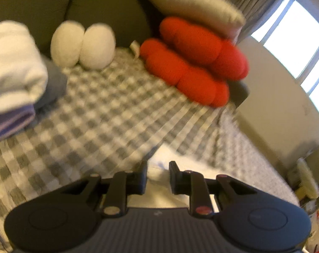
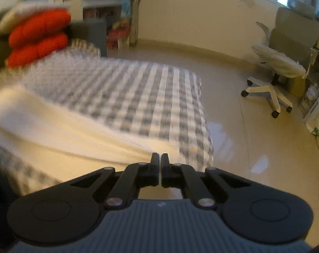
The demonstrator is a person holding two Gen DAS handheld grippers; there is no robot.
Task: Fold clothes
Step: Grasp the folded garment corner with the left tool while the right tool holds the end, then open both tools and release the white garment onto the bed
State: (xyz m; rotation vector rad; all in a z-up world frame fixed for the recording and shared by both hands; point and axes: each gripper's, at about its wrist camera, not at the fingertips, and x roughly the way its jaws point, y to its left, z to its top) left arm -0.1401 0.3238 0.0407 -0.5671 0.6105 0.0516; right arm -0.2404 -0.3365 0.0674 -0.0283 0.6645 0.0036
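Right claw point(image 2: 160, 158) pinched tight on white garment point(image 2: 54, 126) edge at its tips, left claw point(image 1: 158, 166) narrowly parted with white cloth between, hold unclear; best lifted level together, cloth kept taut over checked cover point(image 1: 100, 109) ahead.

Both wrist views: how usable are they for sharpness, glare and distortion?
Left wrist: checked cover and red cushions motion-smeared, window blown out, fisheye bends the edges. Right wrist: cream garment and cover blurred, floor shows glare patches, office chair fairly sharp.
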